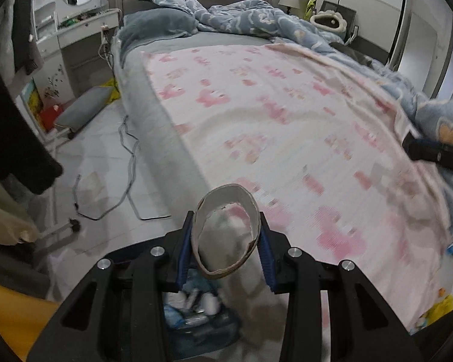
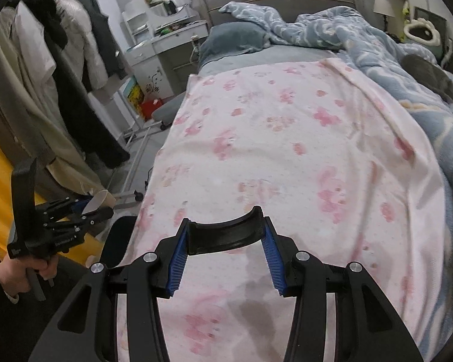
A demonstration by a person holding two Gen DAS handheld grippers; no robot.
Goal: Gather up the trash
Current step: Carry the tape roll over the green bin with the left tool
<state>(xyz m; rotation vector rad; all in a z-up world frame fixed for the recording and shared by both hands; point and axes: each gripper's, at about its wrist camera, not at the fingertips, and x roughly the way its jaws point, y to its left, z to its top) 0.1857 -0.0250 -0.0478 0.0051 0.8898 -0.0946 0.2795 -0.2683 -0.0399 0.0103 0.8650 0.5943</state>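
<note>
- Bedroom scene: a pink paw-print blanket (image 2: 287, 138) is covering the bed, with a rumpled blue quilt (image 2: 377, 48) lying along its far side.
- Left gripper (image 1: 228, 235) is pinching a crushed beige paper cup (image 1: 226, 235) between its blue pads, partly closed, beside the bed's edge.
- Below it, a blue bag holding rubbish (image 1: 196, 310) is sitting on the floor, blurred.
- Right gripper (image 2: 225, 235) is clamping a curved black plastic piece (image 2: 223, 235) over the blanket, jaws partly closed.
- Doing the drop well likely means centring the cup over the bag mouth before opening, keeping the grip gentle so the thin rim is not slipping free early.
</note>
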